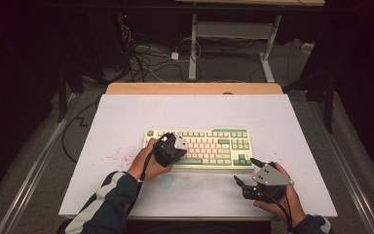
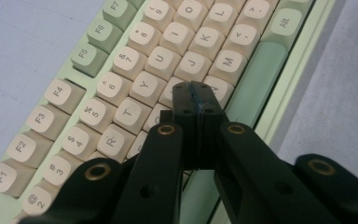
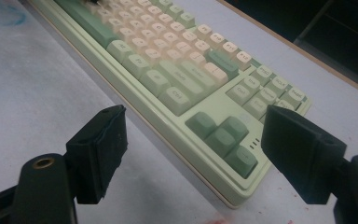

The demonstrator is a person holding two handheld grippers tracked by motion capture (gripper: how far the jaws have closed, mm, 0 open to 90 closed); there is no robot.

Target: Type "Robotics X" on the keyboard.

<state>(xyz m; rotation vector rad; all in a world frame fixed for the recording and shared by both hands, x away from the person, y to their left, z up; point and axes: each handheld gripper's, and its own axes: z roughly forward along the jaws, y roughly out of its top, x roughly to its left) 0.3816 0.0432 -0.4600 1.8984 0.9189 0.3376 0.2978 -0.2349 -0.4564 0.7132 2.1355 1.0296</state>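
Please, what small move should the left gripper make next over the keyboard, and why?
Probably a short push straight down. The left gripper is shut, with nothing between its jaws, and its tips sit over the cream keys beside the H key on the keyboard; whether they touch a key I cannot tell. The right gripper waits open by the arrow keys.

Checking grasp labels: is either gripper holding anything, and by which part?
Nothing is held. The left gripper is shut empty over the keyboard; the right gripper is open beside it.
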